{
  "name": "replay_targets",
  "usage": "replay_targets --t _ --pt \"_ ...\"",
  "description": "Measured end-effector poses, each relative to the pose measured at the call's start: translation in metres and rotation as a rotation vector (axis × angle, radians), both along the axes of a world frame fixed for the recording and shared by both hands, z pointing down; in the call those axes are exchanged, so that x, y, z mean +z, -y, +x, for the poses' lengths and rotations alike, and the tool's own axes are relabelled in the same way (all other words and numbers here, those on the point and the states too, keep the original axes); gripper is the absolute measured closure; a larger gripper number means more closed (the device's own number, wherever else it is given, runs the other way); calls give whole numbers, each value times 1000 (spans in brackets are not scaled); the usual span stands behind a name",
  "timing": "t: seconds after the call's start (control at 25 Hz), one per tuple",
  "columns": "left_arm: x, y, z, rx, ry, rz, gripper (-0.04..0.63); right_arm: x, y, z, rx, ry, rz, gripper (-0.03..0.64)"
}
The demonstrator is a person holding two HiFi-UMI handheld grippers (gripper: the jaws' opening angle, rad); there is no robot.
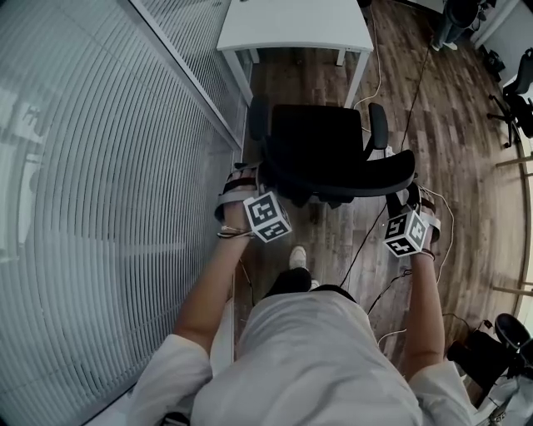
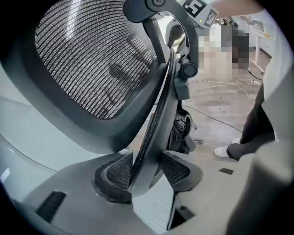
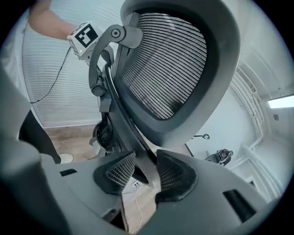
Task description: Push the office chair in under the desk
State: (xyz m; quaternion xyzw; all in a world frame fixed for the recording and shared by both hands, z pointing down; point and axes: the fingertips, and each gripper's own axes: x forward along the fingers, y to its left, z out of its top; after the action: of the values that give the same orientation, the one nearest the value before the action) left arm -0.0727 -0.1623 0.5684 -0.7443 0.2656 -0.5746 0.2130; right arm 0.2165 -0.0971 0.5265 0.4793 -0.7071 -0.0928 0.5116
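Fingers [image 2: 112, 176] on chair [image 1: 321, 141] back edges, desk [image 1: 291, 25] ahead

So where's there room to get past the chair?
Right of the office chair, the wood floor is mostly open. The desk top is bare too. Left is crowded: the chair sits close to the glass wall.
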Motion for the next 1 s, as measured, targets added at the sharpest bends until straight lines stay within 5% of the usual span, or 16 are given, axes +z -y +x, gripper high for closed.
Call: replay_targets --t 1.0 --pt "3 122 23 -49 7 -7 387 6 130 25 -42 5 11 456"
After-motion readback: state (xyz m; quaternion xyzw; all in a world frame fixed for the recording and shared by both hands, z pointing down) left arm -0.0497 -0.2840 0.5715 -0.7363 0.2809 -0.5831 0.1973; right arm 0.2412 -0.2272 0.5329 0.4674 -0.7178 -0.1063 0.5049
